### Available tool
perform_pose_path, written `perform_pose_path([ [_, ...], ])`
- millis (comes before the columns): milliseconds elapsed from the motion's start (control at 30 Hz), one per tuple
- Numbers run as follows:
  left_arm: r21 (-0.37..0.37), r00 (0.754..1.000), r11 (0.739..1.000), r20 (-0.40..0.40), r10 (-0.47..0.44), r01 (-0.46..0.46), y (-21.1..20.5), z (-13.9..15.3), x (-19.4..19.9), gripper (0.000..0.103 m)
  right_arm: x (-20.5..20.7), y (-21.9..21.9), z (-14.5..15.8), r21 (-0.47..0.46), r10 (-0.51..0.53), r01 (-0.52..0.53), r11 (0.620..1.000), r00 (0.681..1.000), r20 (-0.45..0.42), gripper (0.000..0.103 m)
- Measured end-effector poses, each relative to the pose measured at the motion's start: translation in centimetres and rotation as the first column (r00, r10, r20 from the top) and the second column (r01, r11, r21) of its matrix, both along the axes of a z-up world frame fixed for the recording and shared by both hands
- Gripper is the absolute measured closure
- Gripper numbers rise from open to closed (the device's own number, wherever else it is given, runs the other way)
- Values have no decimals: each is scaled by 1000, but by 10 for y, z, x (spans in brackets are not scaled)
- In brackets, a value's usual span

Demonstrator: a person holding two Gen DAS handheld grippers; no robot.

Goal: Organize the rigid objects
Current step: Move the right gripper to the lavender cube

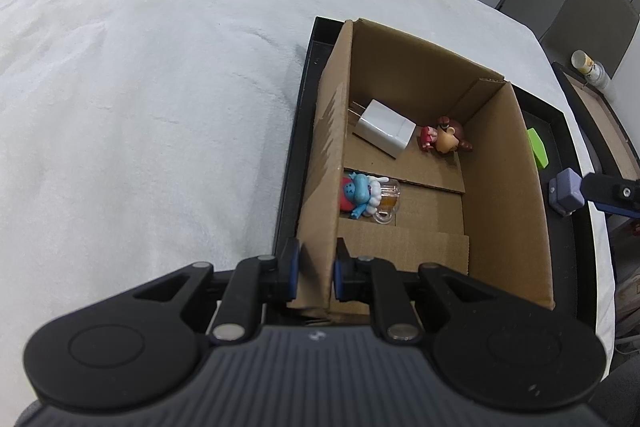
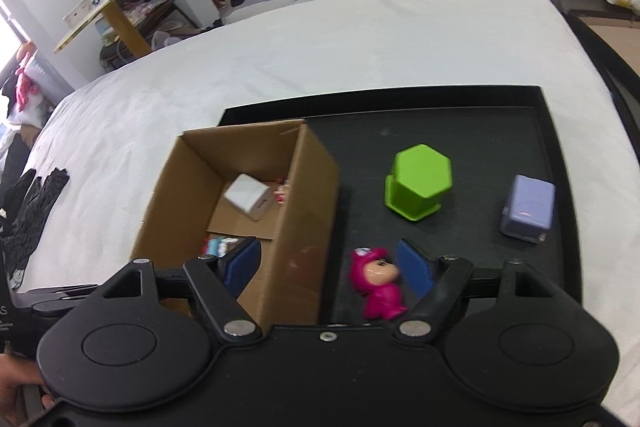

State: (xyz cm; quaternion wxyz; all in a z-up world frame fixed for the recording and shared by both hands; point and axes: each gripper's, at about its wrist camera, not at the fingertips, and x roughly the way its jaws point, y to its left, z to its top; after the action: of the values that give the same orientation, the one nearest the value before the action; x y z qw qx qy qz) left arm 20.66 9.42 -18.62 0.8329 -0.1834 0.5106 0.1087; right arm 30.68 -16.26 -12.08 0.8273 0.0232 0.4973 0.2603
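Left gripper (image 1: 314,273): jaws nearly shut, clamped on the near left wall of the cardboard box (image 1: 504,187), one pad outside, one inside. The box stands on a black tray (image 2: 552,195) on a white-covered bed (image 1: 140,87).

Inside the box, ahead of the left jaws: blue-and-red figurine (image 1: 356,193) close in by the left wall, touching a clear little mug (image 1: 386,203) just right of it. Farther ahead, a white charger block (image 1: 386,131), and right of that a brown-haired figurine (image 1: 446,137) in the far right corner.

Right gripper (image 2: 328,265): jaws well open, nothing gripped. They straddle the right wall of the box; left pad is over the box interior, right pad is over the tray. Pink figurine (image 2: 380,285) lies on the tray between the jaws, close to the right pad; whether it touches is unclear. No pad presses on it.

Ahead of the right jaws on the tray: green hexagonal block (image 2: 418,187), well apart from the figurine. Lilac cube (image 2: 528,209) ahead and to the right, apart from the green one. In the left wrist view one right finger (image 1: 608,191) shows just beside the cube.
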Motion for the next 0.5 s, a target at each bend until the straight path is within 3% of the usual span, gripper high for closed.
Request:
perform_pose_path([
  [500, 39, 1000, 999, -25, 4, -3, -7, 3, 5, 89, 8, -51, -9, 19, -76, 76, 997, 997, 0, 28],
])
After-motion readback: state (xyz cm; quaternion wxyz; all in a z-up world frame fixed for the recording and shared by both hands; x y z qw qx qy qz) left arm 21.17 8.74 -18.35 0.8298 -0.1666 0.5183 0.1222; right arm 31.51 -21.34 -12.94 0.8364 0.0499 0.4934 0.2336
